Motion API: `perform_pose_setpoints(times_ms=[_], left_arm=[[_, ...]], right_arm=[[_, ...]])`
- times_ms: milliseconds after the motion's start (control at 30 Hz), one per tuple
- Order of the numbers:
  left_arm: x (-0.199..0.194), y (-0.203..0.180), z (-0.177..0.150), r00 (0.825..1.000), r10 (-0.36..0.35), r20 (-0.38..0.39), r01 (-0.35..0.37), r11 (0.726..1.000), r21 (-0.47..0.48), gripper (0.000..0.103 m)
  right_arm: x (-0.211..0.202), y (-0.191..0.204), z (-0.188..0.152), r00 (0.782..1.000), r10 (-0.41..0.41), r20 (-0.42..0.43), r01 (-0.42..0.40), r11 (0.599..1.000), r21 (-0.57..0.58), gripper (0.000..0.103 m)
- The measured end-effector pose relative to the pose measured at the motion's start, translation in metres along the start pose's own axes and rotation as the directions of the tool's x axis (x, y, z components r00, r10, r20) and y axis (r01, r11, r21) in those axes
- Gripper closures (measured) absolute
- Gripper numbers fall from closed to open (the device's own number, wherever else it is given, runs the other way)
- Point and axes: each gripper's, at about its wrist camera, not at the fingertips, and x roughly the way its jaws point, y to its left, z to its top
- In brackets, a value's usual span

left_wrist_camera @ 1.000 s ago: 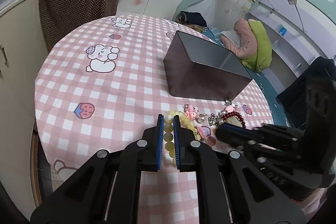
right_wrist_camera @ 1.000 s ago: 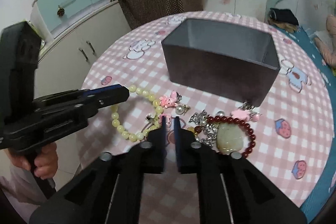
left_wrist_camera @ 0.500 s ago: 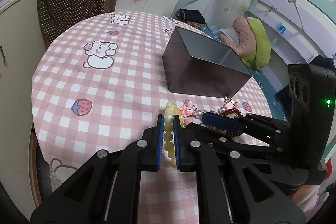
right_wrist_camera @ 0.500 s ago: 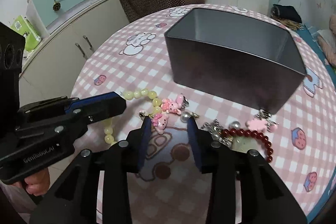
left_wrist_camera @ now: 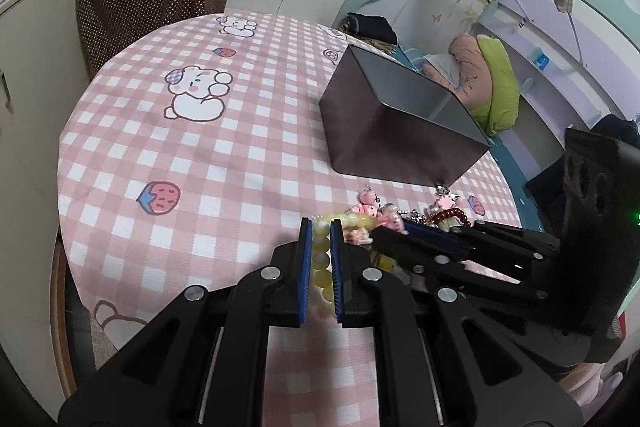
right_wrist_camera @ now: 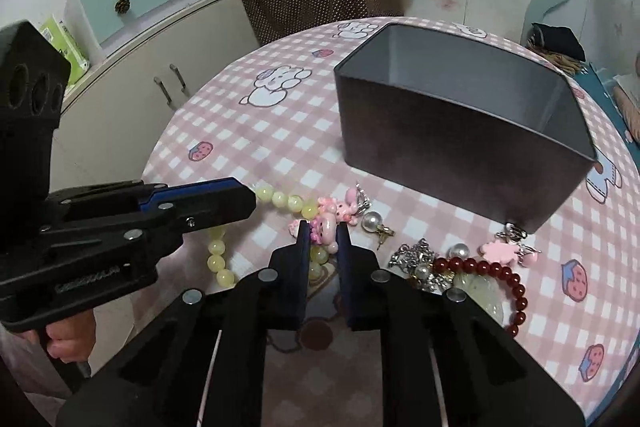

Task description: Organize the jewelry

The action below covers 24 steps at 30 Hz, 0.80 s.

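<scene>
**A:** Between my left tongs a stretch of the yellow bead bracelet is sitting, and the pads are clenching it down on the pink checked tabletop. My right tongs are closing right now around the pink bear charm, which is lying just beside that bracelet at the near edge of the jewelry heap.

**B:** How are you expecting those pieces to handle?

**A:** Both are looking light. I am judging the bracelet to be a limp string of hard, glossy beads, so it is likely to droop and swing, and round beads could be slipping out of flat pads. Gripping across one or two beads is seeming safest. The charm is small and smooth, probably tangling with the bracelet and the pearl earring next to it.

**B:** And the rest?

**A:** The red bead bracelet and silver bits are lying further right, in front of the dark open box, which is looking empty from here.

**B:** Any writing?

**A:** Raised lettering is showing on the left tool's body, too blurred for me to read.
</scene>
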Motion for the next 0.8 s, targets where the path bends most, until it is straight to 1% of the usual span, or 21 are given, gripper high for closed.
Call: perform_pose_setpoints(times_ms=[133,167,267,300,367,500,567,700,733,767,800], left_arm=[[-0.002,0.0,0.0,1.0,0.007,0.007,-0.007,1.0,0.0,0.094],[-0.002,0.001,0.0,1.0,0.018,0.012,-0.018,1.0,0.0,0.094],[-0.004,0.006,0.001,1.0,0.025,0.015,-0.025,1.0,-0.014,0.094],[-0.005,0.008,0.001,0.999,0.03,0.016,-0.03,0.999,-0.019,0.094],[-0.007,0.01,0.001,0.999,0.036,0.022,-0.035,0.999,-0.023,0.094],[-0.013,0.012,0.003,0.999,0.037,0.038,-0.036,0.999,-0.024,0.094],[-0.013,0.011,0.003,0.998,0.042,0.041,-0.041,0.999,-0.022,0.094],[-0.015,0.013,0.003,0.998,0.051,0.045,-0.05,0.998,-0.025,0.094],[-0.017,0.013,0.004,0.997,0.055,0.049,-0.054,0.998,-0.026,0.094],[-0.018,0.014,0.004,0.997,0.06,0.053,-0.059,0.998,-0.025,0.094],[-0.022,0.014,0.003,0.996,0.064,0.06,-0.063,0.998,-0.022,0.094]], right_arm=[[-0.011,0.002,0.002,1.0,-0.003,0.03,0.003,1.0,-0.003,0.091],[-0.014,0.002,0.003,0.999,-0.008,0.037,0.008,1.0,-0.001,0.091],[-0.025,-0.005,0.005,0.998,-0.015,0.067,0.013,0.999,0.031,0.091],[-0.027,-0.007,0.006,0.998,-0.011,0.068,0.009,0.999,0.031,0.091],[-0.031,-0.009,0.005,0.997,-0.028,0.073,0.026,0.999,0.03,0.092],[-0.029,-0.01,0.0,0.998,-0.025,0.051,0.024,0.999,0.033,0.093],[-0.023,-0.009,-0.003,0.999,-0.032,0.023,0.031,0.999,0.03,0.089],[-0.012,-0.008,-0.007,0.999,-0.031,-0.021,0.032,0.998,0.045,0.088],[-0.014,-0.01,-0.008,0.999,-0.035,-0.021,0.036,0.998,0.058,0.084],[-0.017,-0.013,-0.008,0.999,-0.043,-0.018,0.044,0.997,0.069,0.075],[-0.022,-0.017,-0.007,0.998,-0.061,-0.006,0.062,0.995,0.078,0.069]])
